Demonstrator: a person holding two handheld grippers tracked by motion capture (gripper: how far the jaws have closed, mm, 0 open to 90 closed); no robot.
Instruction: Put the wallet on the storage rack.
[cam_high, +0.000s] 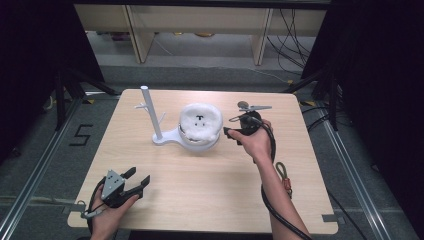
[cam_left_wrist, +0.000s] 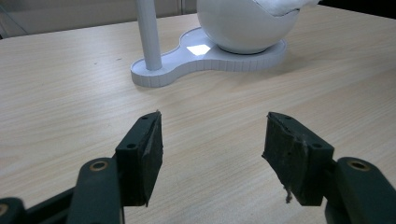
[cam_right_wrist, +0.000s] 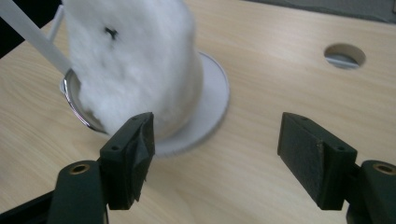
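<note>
Approaching the fluffy white cotton-like dome (cam_right_wrist: 133, 65) near the worktop's (cam_high: 210, 185) far edge, the right gripper (cam_right_wrist: 224, 154) – jaws wide, empty – probably needed a soft, centred pinch, while the left gripper (cam_left_wrist: 212, 149) sat equally wide by the near-left corner.

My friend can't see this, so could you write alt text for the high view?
A person's right gripper, fingers open, hovers beside a white fluffy ball sitting in a bowl on a white stand with a branched post. The left gripper, also open, rests near the wooden table's front-left corner.

Overhead forward-down, two close views, shared table (cam_high: 200, 175)
</note>
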